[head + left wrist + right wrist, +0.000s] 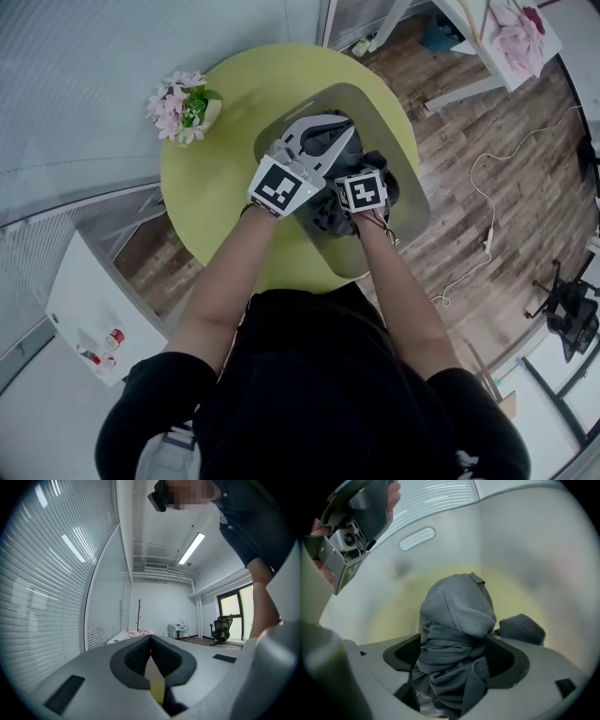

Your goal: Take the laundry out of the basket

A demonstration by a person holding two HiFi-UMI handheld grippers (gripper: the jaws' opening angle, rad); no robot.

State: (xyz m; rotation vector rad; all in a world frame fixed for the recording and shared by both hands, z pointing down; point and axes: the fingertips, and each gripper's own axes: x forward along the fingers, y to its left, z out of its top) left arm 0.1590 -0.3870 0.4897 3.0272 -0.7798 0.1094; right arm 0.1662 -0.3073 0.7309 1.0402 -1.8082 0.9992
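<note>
Laundry: bunched grey garment (457, 620) in basket (281, 127), frame centre, long axis bottom-to-top | Right gripper (454, 657): jaws spread wide around it, released | Left gripper (151, 641): clenched, empty | Room: basket walls close around; bare table (211, 187) at left, flowers (183, 105) upper left

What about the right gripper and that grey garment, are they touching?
Touching. In the right gripper view the grey garment is bunched between the open jaws of the right gripper, lying against both inner faces.

The laundry (457, 620) between the jaws of the right gripper (454, 651) is soft, matt, creased grey cloth. Around it the basket (511, 541) wall looks like smooth, pale plastic. On the left gripper (151, 641), the pads (138, 656) are black, matt and finely ribbed.
</note>
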